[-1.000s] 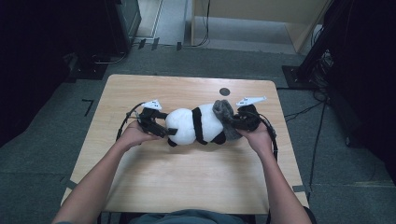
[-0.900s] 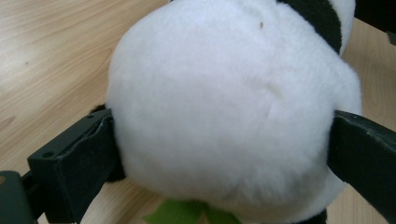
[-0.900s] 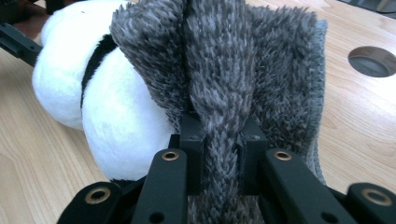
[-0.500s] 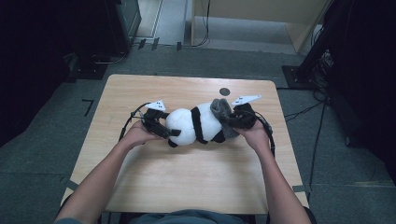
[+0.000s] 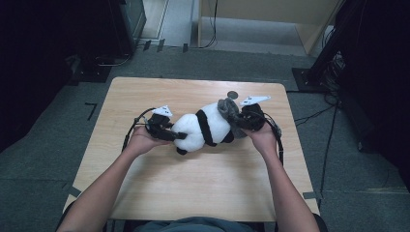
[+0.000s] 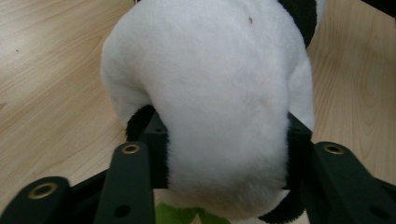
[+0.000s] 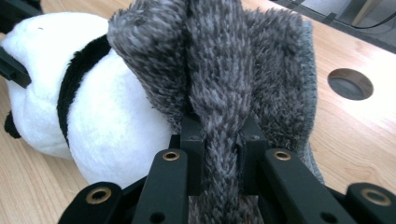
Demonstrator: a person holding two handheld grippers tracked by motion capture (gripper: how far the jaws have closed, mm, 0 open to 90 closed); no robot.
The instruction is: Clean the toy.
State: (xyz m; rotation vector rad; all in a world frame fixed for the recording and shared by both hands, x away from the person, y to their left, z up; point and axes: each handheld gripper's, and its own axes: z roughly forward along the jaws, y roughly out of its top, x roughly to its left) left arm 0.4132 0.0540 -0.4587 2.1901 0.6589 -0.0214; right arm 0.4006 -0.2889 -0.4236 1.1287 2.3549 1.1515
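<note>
Closing just now, the left hand-held gripper (image 6: 224, 154) squeezes the plush panda (image 5: 203, 128) mid-tabletop (image 5: 193, 188). Right hand-held gripper (image 7: 223, 144) is clamped on the grey fuzzy cloth (image 7: 224, 70) touching the panda.

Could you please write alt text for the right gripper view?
The right gripper pinches a fold of shaggy grey cloth between its black fingers. To the left lies a white and black panda plush on a wooden table, which has a round hole.
</note>
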